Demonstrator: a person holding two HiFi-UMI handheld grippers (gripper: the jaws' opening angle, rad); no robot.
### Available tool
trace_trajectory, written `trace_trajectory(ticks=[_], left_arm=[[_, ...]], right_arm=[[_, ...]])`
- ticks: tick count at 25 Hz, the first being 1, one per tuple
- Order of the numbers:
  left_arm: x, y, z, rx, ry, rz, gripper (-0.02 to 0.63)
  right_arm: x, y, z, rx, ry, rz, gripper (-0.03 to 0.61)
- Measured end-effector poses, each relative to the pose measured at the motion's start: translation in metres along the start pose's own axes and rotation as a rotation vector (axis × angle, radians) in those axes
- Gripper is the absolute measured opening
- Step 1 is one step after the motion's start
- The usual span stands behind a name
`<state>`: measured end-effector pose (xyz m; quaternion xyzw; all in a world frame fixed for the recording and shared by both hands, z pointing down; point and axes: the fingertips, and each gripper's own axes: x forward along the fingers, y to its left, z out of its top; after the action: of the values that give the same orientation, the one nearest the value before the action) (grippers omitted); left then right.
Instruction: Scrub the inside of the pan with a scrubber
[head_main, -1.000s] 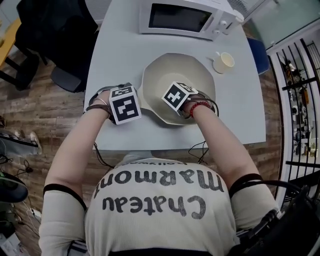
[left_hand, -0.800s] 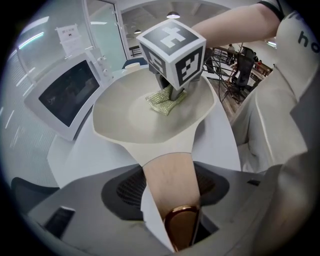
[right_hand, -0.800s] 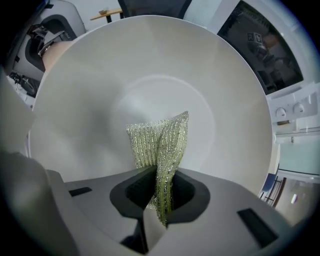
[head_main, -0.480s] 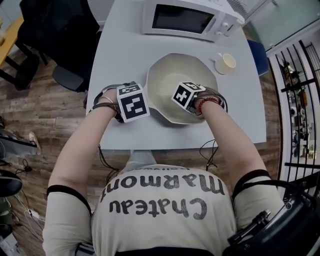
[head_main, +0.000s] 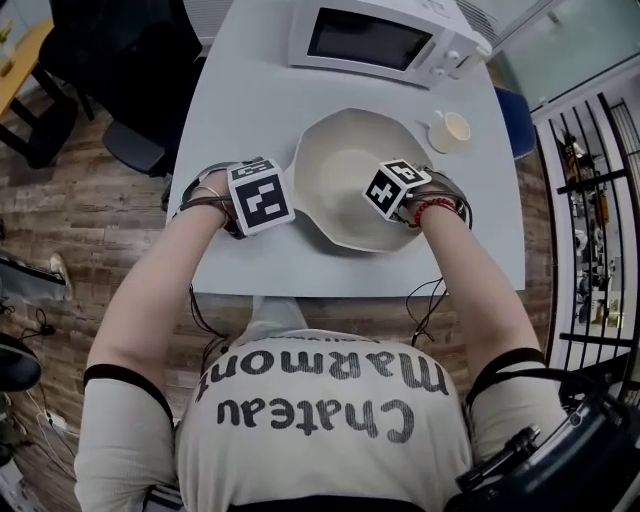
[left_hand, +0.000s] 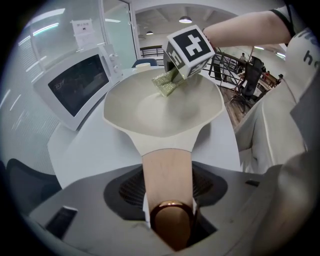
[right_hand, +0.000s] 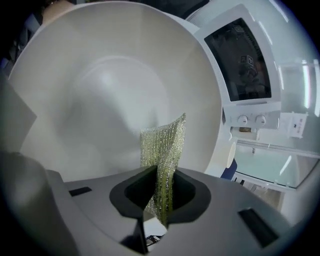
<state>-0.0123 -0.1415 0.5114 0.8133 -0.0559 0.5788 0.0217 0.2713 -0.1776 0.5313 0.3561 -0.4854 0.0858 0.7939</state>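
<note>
1. Behind the pan (head_main: 340, 160), the microwave (head_main: 385, 40) stands near the rim, with a narrow strip of table (head_main: 240, 100) between.
2. Right of the pan, a cup (head_main: 452, 127) sits just beside the rim.
3. Left of the pan, the left gripper (left_hand: 167, 200), jaws closing on the handle (left_hand: 167, 170), blocks the near part; bare table lies behind.
4. Inside the pan, the right gripper (right_hand: 160, 195) with its scrubber (right_hand: 162, 145) fills the right side; the left side is open.

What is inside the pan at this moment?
Only the green scrubber, pinched in the right gripper; the rest of the pan is pale and bare. The spot just behind the scrubber is covered by it.
</note>
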Motion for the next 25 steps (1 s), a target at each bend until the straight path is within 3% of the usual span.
trace_trajectory(ticks=[12, 15, 18, 20, 21, 23, 25], left_arm=[[0.000, -0.001, 0.002, -0.012, 0.005, -0.007, 0.232], [0.001, -0.001, 0.002, -0.011, 0.006, -0.005, 0.232], [0.000, -0.002, 0.001, -0.021, 0.007, -0.008, 0.232], [0.000, -0.003, 0.001, -0.025, 0.008, -0.012, 0.232], [0.000, -0.004, 0.001, -0.026, 0.009, -0.013, 0.232], [0.000, -0.004, 0.001, -0.028, 0.010, -0.014, 0.232], [0.000, -0.004, 0.000, -0.030, 0.013, -0.013, 0.232]], right_arm=[[-0.023, -0.054, -0.008, 0.113, -0.169, -0.124, 0.058], [-0.038, -0.061, -0.002, 0.250, -0.277, -0.077, 0.058], [-0.074, -0.053, 0.011, 0.506, -0.439, 0.155, 0.058], [-0.098, -0.052, 0.028, 0.609, -0.570, 0.308, 0.057], [-0.110, -0.044, 0.039, 0.651, -0.634, 0.431, 0.057], [-0.137, -0.016, 0.064, 0.735, -0.735, 0.760, 0.057], [-0.158, 0.018, 0.087, 0.807, -0.772, 1.092, 0.057]])
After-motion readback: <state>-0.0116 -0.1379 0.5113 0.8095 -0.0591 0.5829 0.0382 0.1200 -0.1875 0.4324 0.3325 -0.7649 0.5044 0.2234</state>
